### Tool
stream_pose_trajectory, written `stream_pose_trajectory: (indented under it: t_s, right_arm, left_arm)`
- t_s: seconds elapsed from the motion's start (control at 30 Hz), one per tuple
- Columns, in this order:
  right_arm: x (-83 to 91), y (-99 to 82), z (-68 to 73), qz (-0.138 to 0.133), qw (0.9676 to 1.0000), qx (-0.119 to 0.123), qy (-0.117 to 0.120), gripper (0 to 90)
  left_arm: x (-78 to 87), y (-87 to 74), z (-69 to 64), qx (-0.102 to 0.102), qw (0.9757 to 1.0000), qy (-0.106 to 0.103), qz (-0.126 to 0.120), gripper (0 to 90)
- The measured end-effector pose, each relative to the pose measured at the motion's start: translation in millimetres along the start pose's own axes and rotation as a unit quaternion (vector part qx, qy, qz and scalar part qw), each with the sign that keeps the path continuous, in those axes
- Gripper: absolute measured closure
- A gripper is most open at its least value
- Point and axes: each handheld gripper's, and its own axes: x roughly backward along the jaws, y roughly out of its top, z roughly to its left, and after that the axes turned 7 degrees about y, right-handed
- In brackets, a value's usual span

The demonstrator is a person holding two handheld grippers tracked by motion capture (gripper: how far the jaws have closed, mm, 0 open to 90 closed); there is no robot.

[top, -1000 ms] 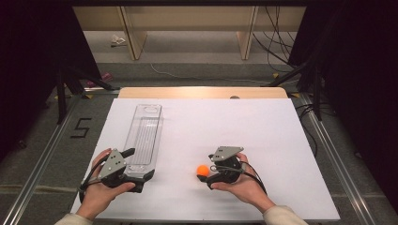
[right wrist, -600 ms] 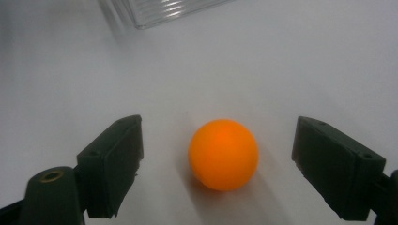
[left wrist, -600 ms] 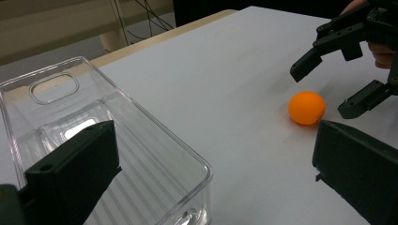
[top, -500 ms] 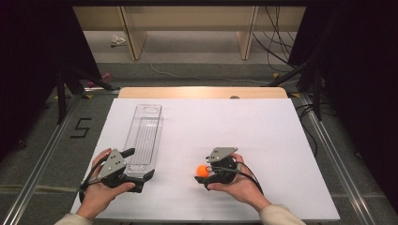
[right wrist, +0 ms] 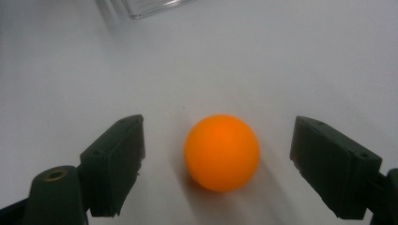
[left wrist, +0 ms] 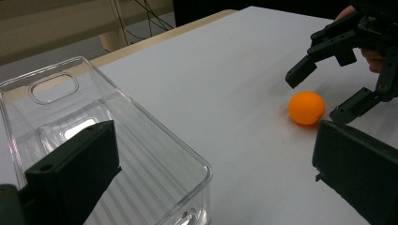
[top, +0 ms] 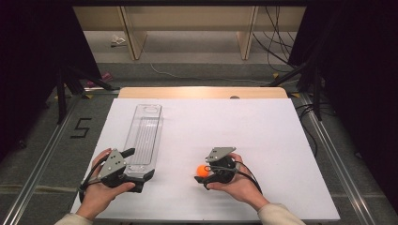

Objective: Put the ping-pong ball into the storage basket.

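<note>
An orange ball (top: 202,170) lies on the white table (top: 263,136), near its front edge. My right gripper (top: 203,172) is low over the table with the ball (right wrist: 222,152) between its jaws. The jaws have just been closing a little, and a gap remains on each side of the ball. A clear plastic tray (top: 145,131), long and empty, lies at the left. My left gripper (top: 139,163) is open at the tray's near end. In the left gripper view one jaw is over the tray (left wrist: 141,150) and the other stands on the table to its right.
A wooden strip (top: 202,92) runs along the table's far edge. Beyond it are floor, cables and shelf legs. Metal rails flank the table on both sides. Bare white surface stretches across the table's middle and right.
My right gripper has edged a little to the left, so the ball now sits further in between its jaws. The ball, the tray and my left gripper have stayed put.
</note>
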Motion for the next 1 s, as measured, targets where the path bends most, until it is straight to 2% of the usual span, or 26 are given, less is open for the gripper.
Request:
stream_pose_trajectory:
  t_s: [1.0]
  right_arm:
    - [-9.5,-0.6,-2.3,0.029,0.9996,-0.001,-0.007,27.0]
  left_arm:
    - [-0.1,-0.1,0.2,0.0,1.0,-0.001,0.0,0.7]
